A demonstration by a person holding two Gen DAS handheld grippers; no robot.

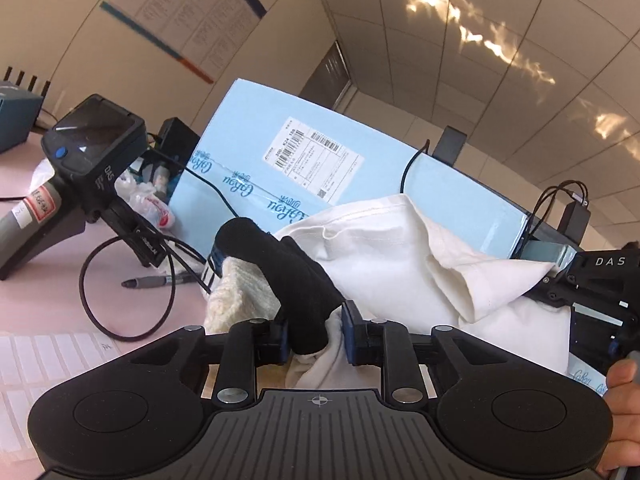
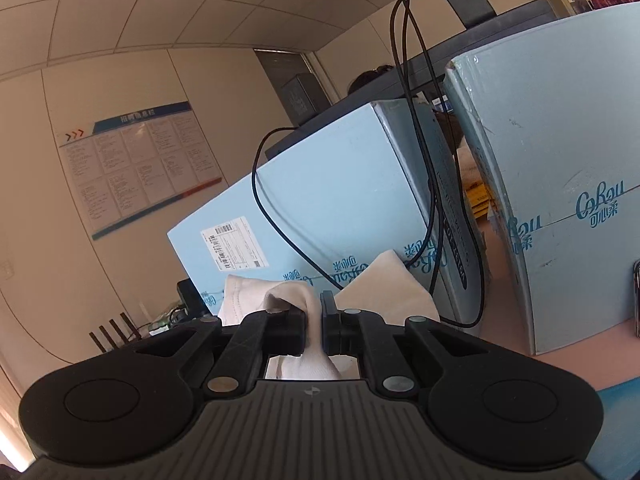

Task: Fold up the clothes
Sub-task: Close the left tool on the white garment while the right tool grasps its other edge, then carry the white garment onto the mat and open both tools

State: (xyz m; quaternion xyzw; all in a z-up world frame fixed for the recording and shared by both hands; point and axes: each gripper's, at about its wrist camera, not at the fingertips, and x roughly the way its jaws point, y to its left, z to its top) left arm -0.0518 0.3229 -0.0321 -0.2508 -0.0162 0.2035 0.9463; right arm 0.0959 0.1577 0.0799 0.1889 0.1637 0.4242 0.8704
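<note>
A white garment hangs bunched between both grippers, lifted off the pink table. My left gripper is shut on a fold of the white garment together with a black sock-like piece; a cream knit cloth lies just left of it. The right gripper body shows at the right edge of the left wrist view, holding the garment's other end. In the right wrist view my right gripper is shut on a white fold of the garment, which rises in peaks behind the jaws.
Light blue cardboard boxes stand close behind the garment. A spare gripper on a stand, a black pen and looped cables lie at left. Cables hang over the boxes. White label sheets lie at front left.
</note>
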